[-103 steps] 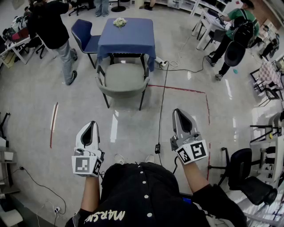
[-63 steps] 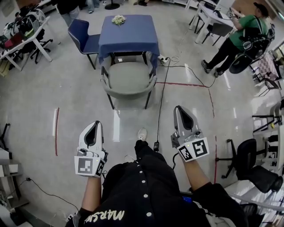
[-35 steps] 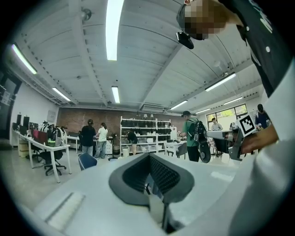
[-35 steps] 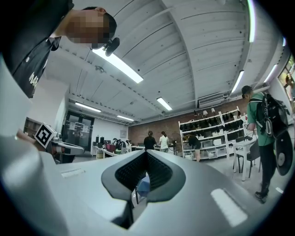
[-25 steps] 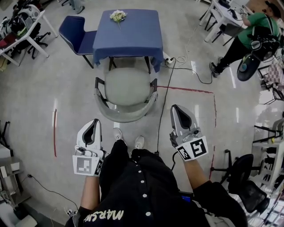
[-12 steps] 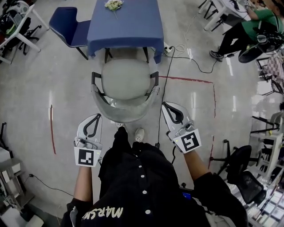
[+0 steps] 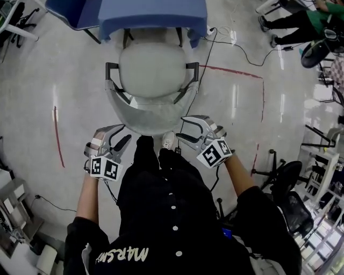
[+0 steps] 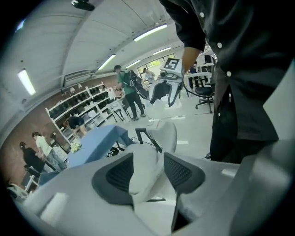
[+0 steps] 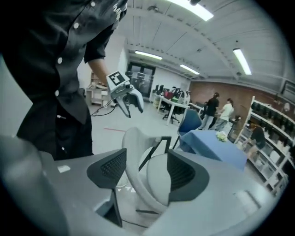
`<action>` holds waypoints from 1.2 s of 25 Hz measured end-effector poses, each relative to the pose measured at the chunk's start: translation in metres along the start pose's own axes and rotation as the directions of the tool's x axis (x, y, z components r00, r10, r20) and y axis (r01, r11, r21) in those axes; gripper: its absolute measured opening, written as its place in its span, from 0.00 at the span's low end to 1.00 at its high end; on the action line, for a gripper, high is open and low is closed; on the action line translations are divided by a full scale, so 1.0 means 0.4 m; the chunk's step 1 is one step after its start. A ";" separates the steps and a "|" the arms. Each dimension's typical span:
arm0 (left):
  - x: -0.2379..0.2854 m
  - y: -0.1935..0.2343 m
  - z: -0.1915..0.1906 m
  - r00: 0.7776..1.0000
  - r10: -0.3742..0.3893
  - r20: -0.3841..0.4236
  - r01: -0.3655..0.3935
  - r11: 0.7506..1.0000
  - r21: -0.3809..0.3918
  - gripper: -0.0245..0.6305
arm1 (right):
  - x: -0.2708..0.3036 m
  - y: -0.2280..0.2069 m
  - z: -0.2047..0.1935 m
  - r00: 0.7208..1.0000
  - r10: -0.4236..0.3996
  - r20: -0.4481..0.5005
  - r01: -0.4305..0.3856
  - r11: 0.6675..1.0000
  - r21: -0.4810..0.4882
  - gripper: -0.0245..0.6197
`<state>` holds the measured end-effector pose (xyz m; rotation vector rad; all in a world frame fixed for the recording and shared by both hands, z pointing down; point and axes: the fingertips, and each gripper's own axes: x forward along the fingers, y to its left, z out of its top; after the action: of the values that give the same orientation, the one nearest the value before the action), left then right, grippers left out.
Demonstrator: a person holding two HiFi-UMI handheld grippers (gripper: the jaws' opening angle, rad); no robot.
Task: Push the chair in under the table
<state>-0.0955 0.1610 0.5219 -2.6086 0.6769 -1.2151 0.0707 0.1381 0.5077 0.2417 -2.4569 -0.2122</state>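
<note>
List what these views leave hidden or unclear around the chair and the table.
Table: head view, the top edge cuts off all but its blue cloth's near side.
Chair legs: head view, mostly hidden under seat and backrest.
Left gripper: left gripper view, the backrest fills the gap between the fingers, so clamped or just around it is unclear.

Closed the distance. The chair [image 7: 153, 70], well ahead four seconds back, now sits right below me, with its backrest [image 7: 146, 115] near my feet. The table [image 7: 156, 16] has slid to the top edge of the head view. My left gripper [image 7: 124, 134] and right gripper [image 7: 180, 129] pointed straight ahead before, tips together. Both have swung inward toward each other, jaws now spread. Each gripper view now shows the backrest rim in the gap.
</note>
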 end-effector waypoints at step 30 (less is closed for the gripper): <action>0.244 -0.135 -0.106 0.931 -0.358 -0.070 0.365 0.902 0.230 0.28 | 0.264 0.140 -0.186 0.959 0.227 -0.168 -0.259 0.944 -0.205 0.29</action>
<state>-0.0556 0.1629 0.6343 -2.5834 0.0337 -1.3322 0.0290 0.1616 0.6400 -0.1417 -2.2710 -0.3508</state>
